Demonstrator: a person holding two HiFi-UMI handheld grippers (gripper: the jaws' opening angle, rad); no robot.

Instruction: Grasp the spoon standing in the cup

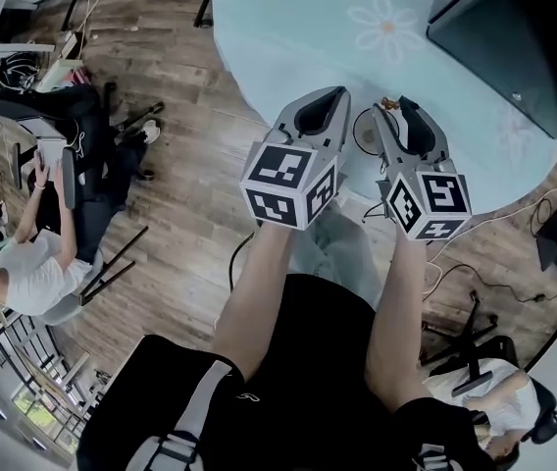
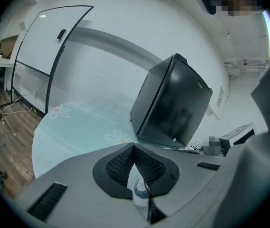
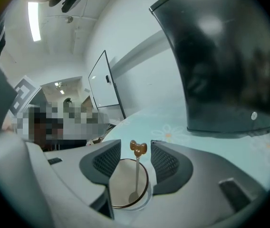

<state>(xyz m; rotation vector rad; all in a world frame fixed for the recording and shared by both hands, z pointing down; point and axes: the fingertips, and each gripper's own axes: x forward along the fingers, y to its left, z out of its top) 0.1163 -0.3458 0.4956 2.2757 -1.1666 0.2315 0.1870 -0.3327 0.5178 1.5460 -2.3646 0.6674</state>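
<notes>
In the head view, two tongs, the left tongs [image 1: 335,94] and the right tongs [image 1: 397,106], hang over one desk [image 1: 288,27], and one cup [image 1: 357,137] sits between them with one spoon [image 1: 388,103] rising at its 1 o'clock. In the left gripper view, the left tongs [image 2: 134,147] are closed tip to tip, with one black box [image 2: 173,103] at 1 o'clock. In the right gripper view, the right tongs [image 3: 136,146] gape wide around the spoon [image 3: 137,175], which stands in the cup [image 3: 120,184] with its bow top touching neither pad.
</notes>
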